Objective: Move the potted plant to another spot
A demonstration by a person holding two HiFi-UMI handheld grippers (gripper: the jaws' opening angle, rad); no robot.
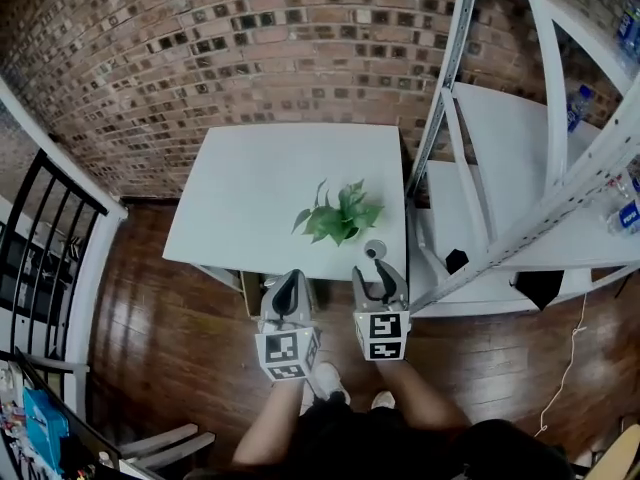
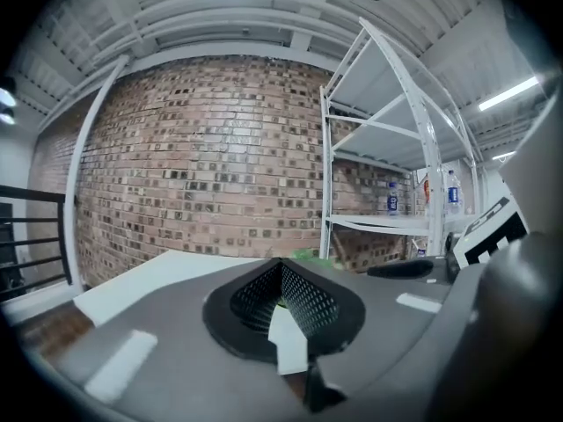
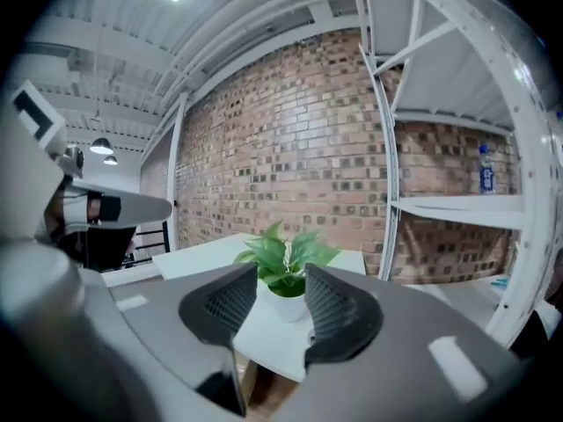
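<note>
The potted plant [image 1: 340, 218], green leaves in a small white pot, stands near the front right corner of the white table [image 1: 250, 188]. In the right gripper view the plant [image 3: 283, 255] shows straight ahead, beyond the jaws and clear of them. My right gripper [image 1: 380, 273] hovers at the table's front edge, just short of the plant, and its jaws [image 3: 281, 293] stand apart with nothing between them. My left gripper [image 1: 288, 290] is beside it to the left, also off the table's front edge. Its tips [image 2: 281, 267] meet, empty. A sliver of the plant [image 2: 308, 255] peeks over them.
A small round grey object [image 1: 375, 250] lies on the table between the plant and my right gripper. A white metal shelf rack [image 1: 500, 168] with bottles [image 1: 625, 213] stands close on the right. A brick wall is behind, a black railing [image 1: 40, 228] at left.
</note>
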